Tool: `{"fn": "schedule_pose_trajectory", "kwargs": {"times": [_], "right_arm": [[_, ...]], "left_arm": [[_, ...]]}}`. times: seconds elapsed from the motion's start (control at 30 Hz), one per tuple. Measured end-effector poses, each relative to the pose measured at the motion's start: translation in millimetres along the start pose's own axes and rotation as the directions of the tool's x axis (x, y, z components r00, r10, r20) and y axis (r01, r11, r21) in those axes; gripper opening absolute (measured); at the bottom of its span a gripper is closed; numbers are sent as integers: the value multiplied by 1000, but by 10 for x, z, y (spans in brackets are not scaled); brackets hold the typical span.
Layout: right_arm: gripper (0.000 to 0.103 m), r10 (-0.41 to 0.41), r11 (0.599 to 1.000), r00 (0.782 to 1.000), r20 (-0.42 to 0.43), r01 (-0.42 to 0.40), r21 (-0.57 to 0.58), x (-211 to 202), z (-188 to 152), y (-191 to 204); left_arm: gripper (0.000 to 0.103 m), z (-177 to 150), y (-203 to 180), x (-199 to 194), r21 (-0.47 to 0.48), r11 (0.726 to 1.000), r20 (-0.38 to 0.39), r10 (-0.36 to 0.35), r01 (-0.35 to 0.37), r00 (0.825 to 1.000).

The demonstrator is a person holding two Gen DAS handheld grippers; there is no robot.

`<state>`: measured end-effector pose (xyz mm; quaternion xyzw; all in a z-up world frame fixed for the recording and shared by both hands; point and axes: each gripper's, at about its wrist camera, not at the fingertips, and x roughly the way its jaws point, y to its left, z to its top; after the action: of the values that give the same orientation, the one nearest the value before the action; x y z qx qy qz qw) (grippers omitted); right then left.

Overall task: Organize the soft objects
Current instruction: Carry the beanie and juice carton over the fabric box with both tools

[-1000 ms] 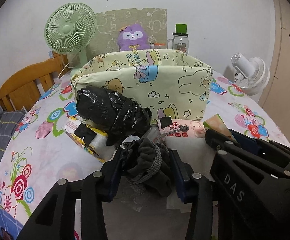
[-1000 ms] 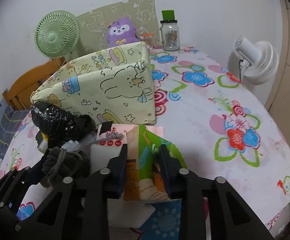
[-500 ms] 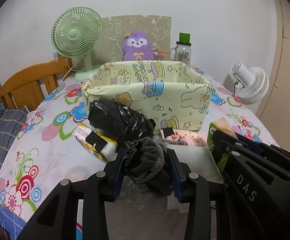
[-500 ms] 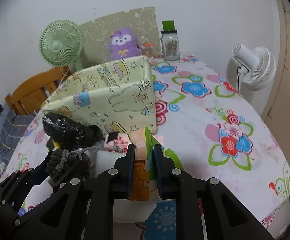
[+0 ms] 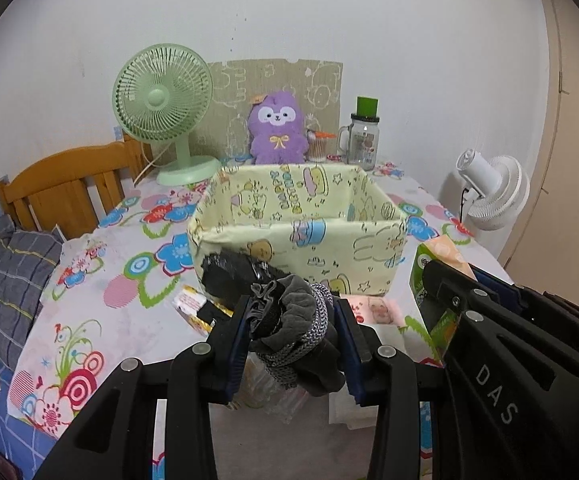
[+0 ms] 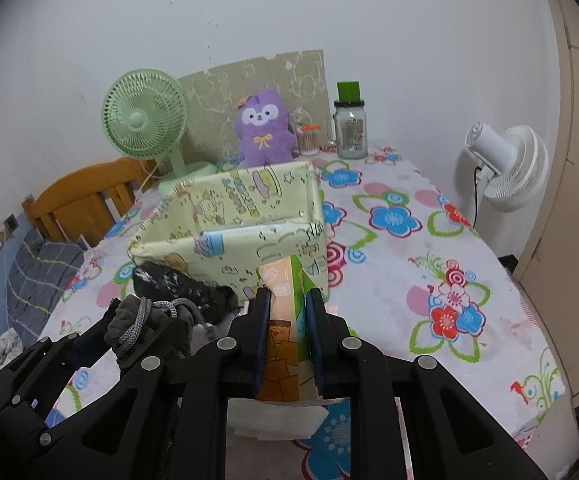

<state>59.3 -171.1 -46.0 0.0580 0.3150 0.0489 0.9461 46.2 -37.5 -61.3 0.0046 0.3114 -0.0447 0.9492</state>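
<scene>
My left gripper [image 5: 291,320] is shut on a dark grey cloth bundle [image 5: 295,320] with a grey cord, held above the table in front of the yellow cartoon-print fabric box [image 5: 301,240]. My right gripper [image 6: 287,312] is shut on an orange and green tissue pack [image 6: 285,320], lifted near the box's front right corner [image 6: 313,240]. The bundle also shows at the left of the right wrist view [image 6: 145,324]. The box is open on top, and what shows of its inside looks empty.
A black plastic bag [image 5: 237,276], a yellow packet [image 5: 193,304] and a pink packet [image 5: 373,306] lie before the box. A green fan [image 5: 161,112], purple plush [image 5: 277,128] and jar [image 5: 363,136] stand behind. A white fan [image 5: 489,192] stands right, a wooden chair [image 5: 61,192] left.
Both grippers have risen with their loads. The cloth bundle and the tissue pack left the table, and the box's open top has come into view.
</scene>
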Motion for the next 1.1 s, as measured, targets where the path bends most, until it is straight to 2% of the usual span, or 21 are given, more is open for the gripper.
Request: {"fn": "schedule_pose_trajectory", "kwargs": {"times": [0.57, 1.1], "right_arm": [[21, -4, 1000, 997, 73, 6, -25, -336, 345, 142], [21, -8, 999, 997, 71, 12, -47, -110, 609, 185]], "left_arm": [[41, 353, 21, -283, 12, 1000, 68, -2, 1, 998], [41, 607, 58, -88, 24, 1000, 75, 18, -20, 997]]}}
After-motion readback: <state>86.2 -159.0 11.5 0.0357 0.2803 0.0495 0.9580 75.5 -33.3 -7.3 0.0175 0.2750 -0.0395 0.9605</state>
